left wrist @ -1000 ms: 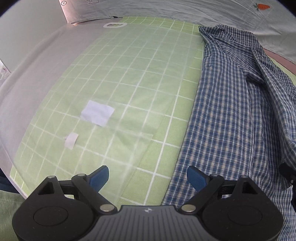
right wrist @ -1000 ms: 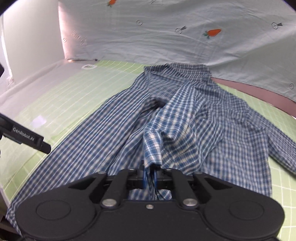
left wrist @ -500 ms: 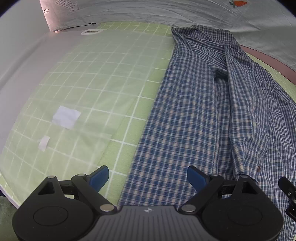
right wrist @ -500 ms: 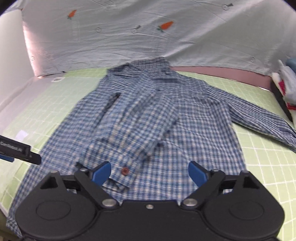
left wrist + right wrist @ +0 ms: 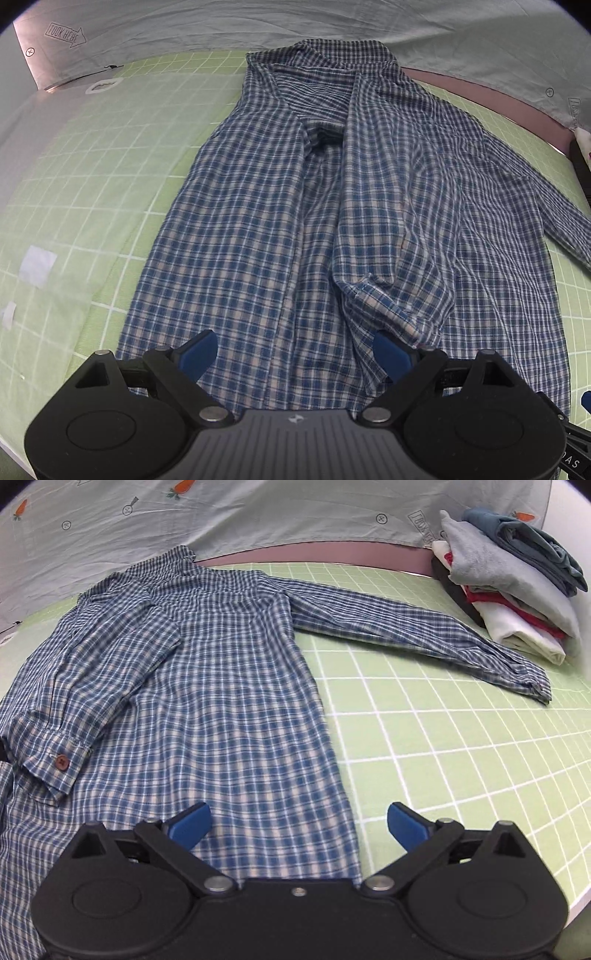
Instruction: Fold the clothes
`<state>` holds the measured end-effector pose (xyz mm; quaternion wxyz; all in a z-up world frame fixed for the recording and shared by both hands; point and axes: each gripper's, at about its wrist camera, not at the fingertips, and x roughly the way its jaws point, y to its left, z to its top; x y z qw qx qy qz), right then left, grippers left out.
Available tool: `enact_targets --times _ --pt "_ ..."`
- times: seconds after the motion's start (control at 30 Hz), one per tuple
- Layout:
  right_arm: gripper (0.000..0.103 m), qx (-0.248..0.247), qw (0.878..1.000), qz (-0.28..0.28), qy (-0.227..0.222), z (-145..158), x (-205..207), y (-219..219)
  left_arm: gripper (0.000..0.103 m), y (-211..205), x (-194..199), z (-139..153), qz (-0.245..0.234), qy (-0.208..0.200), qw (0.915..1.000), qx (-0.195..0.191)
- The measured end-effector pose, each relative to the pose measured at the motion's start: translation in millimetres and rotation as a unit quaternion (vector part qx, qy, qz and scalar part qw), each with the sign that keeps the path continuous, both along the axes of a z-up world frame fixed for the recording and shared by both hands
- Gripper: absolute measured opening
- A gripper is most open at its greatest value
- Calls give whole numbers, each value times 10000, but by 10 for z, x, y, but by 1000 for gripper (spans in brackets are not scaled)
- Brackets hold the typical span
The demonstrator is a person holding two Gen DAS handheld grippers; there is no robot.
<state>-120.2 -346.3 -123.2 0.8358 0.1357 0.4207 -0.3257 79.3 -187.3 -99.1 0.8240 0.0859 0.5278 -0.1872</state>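
Both grippers hang over the shirt (image 5: 258, 236) with nothing between their fingers. Left gripper (image 5: 295, 354) stands wide above the shirt's lower middle. Right gripper (image 5: 299, 825) is opening, its jaws spread over the shirt's hem edge and the green grid mat (image 5: 443, 720). One sleeve (image 5: 85, 686) lies folded across the shirt's front; the other sleeve (image 5: 417, 631) stretches out on the mat toward a pile of folded clothes (image 5: 517, 583).

Blue-and-white checked shirt (image 5: 221, 709) on a green, white-gridded mat (image 5: 443, 746).
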Motion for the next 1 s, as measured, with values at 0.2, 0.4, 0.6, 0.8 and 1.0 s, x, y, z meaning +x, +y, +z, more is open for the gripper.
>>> enact_targets --times 0.2,0.4,0.6,0.8,1.0 --pt "103 56 10000 -9 39 -29 -62 -109 64 -104 -70 -32 -142 35 9999 -81" --pt "103 153 9998 -63 86 -75 -96 -141 5 -79 -151 -58 -277 134 9993 -232" --pt "103 200 9997 -51 93 -106 -133 -113 1 5 -211 8 -251 40 9987 -438" --pt "103 243 9997 -66 75 -106 -169 -126 43 76 -176 26 84 78 9974 -709" --pt "103 297 9994 -176 52 -108 -198 -202 51 110 -204 127 119 -22 9948 -1011"
